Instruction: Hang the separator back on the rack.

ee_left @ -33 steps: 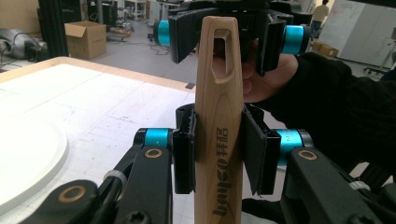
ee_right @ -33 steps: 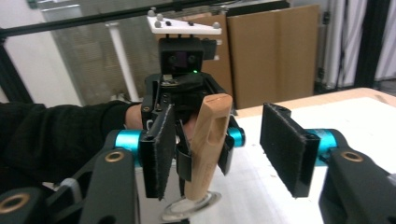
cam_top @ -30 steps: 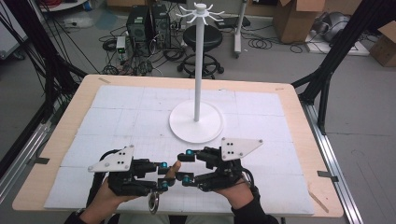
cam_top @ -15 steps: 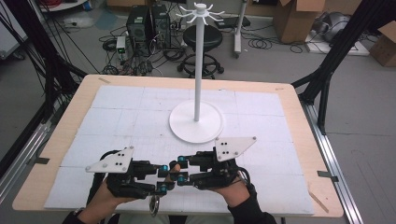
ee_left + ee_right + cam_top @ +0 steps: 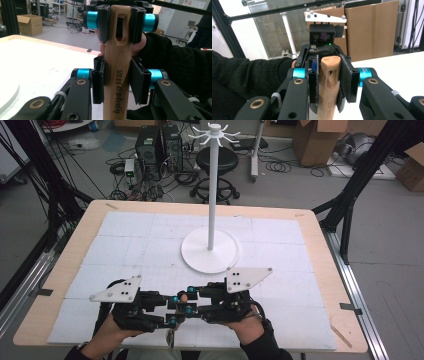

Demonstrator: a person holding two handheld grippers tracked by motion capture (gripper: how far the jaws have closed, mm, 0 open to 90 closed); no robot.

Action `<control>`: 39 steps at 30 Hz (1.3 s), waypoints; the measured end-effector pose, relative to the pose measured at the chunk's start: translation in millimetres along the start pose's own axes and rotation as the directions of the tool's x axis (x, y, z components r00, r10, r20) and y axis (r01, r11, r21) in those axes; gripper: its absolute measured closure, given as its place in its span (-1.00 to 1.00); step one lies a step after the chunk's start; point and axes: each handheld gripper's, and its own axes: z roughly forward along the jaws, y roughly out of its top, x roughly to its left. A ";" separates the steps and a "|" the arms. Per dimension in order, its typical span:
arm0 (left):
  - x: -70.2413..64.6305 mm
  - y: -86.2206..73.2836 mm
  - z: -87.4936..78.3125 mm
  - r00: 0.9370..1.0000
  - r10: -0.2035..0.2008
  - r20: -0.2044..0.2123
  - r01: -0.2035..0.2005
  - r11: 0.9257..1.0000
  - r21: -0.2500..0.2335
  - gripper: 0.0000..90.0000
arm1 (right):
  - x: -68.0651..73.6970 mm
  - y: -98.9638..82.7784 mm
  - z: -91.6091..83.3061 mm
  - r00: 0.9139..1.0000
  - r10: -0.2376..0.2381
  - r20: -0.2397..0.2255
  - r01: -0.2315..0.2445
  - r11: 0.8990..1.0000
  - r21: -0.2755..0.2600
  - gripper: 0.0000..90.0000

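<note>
Both tongs meet tip to tip at the near edge of the surface [image 5: 125, 230], in front of the white stand [image 5: 210, 247]. The left tongs [image 5: 117, 81] clamp a wooden handle [image 5: 117, 82] mid-length. The right tongs [image 5: 330, 78], jaws having just closed, pinch its slotted end.

Pale wooden handle [image 5: 117, 72], dark lettering; white stand [image 5: 210, 247].

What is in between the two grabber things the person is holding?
A wooden handle with a slot near its end. The left gripper view shows the left gripper and the right gripper both clamped on it.
</note>
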 end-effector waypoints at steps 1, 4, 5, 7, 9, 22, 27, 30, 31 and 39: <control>0.2 -0.1 0.4 1.000 -0.002 -0.003 0.002 1.000 0.002 0.38 | 1.1 1.4 0.8 1.000 0.004 0.010 -0.004 1.000 0.002 0.58; 0.0 -0.6 1.7 1.000 0.003 -0.019 -0.003 1.000 0.007 0.24 | 3.5 6.1 1.7 0.999 0.005 0.035 -0.005 1.000 0.003 0.58; -0.1 -0.8 2.1 1.000 0.003 -0.024 -0.002 1.000 0.007 0.20 | 4.5 7.8 1.3 0.999 0.013 0.042 -0.013 1.000 0.005 0.58; -0.3 -1.1 3.2 0.999 0.007 -0.045 -0.006 1.000 0.014 0.12 | 6.0 11.2 0.3 0.998 0.016 0.061 -0.016 1.000 0.001 0.58; -0.5 -1.7 4.5 0.997 0.007 -0.071 -0.005 1.000 0.020 0.03 | 7.7 14.6 -0.8 0.996 0.023 0.085 -0.023 1.000 -0.004 0.58; -1.9 -8.3 10.4 0.976 0.013 -0.217 -0.009 1.000 0.023 0.02 | 13.7 22.8 -6.7 0.955 0.064 0.289 -0.050 0.997 -0.055 0.58; -4.6 -10.0 16.3 0.969 0.027 -0.247 -0.018 0.999 0.039 0.08 | 17.3 21.6 -7.7 0.941 0.079 0.330 -0.062 0.996 -0.062 0.58; -5.3 -10.9 18.8 0.965 0.032 -0.262 -0.017 0.998 0.059 0.21 | 18.2 18.7 -6.2 0.939 0.079 0.336 -0.063 0.996 -0.057 0.58; -5.2 -11.1 19.2 0.965 0.029 -0.261 -0.012 0.998 0.065 0.26 | 18.7 17.8 -5.5 0.938 0.081 0.337 -0.066 0.996 -0.057 0.58; -5.2 -10.9 18.3 0.975 0.029 -0.222 -0.011 0.997 0.081 0.54 | 18.7 14.2 -5.1 0.936 0.081 0.342 -0.064 0.996 -0.060 0.57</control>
